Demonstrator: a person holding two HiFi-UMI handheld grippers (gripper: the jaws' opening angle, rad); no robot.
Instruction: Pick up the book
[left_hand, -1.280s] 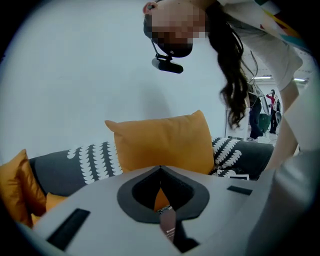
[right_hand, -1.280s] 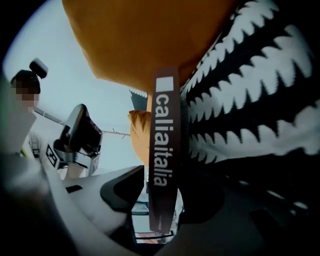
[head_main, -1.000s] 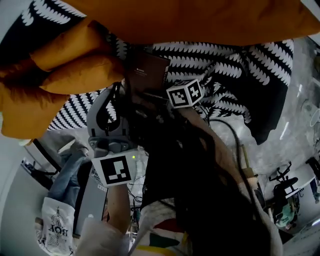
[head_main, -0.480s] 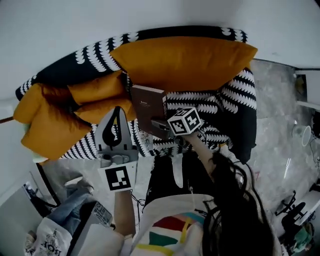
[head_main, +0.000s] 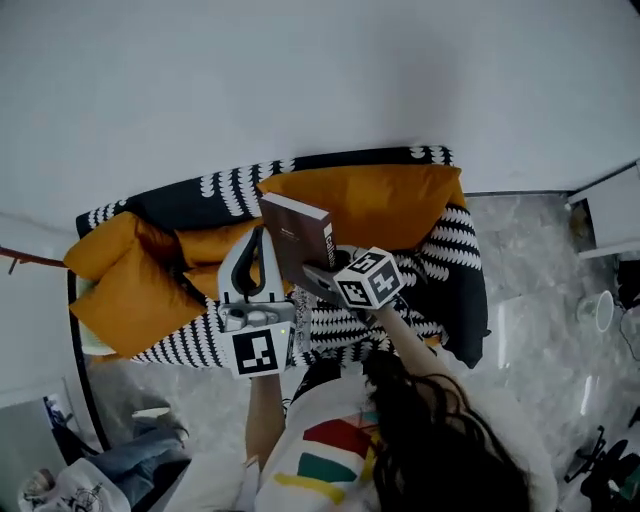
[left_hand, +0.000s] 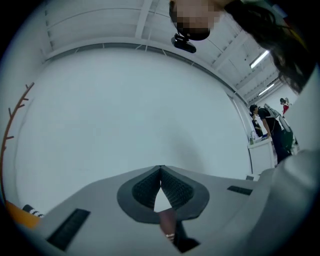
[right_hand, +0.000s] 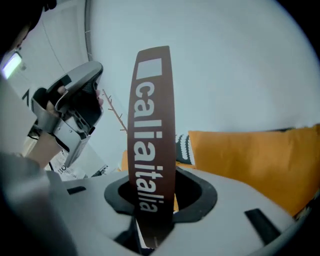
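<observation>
A dark brown book (head_main: 298, 240) with white lettering on its spine (right_hand: 152, 140) stands upright in the air above the sofa. My right gripper (head_main: 318, 272) is shut on its lower end, and its jaws have closed a little tighter on it within the last second. Both pads press the covers in the right gripper view (right_hand: 156, 200). My left gripper (head_main: 258, 238) hangs just left of the book, shut and empty. Its fingertips (left_hand: 160, 170) meet in front of a bare white wall. The left gripper (right_hand: 70, 112) also shows beside the book in the right gripper view.
Below is a sofa (head_main: 450, 250) with a black-and-white patterned cover and several orange cushions (head_main: 385, 200). Grey marbled floor (head_main: 540, 310) lies to the right, with a white cabinet (head_main: 610, 210) at the far right. People stand far off (left_hand: 265, 127).
Both grippers have risen well above the sofa, the right one carrying the book. The sofa now looks smaller and farther below, and the white wall fills the upper part of the view.
</observation>
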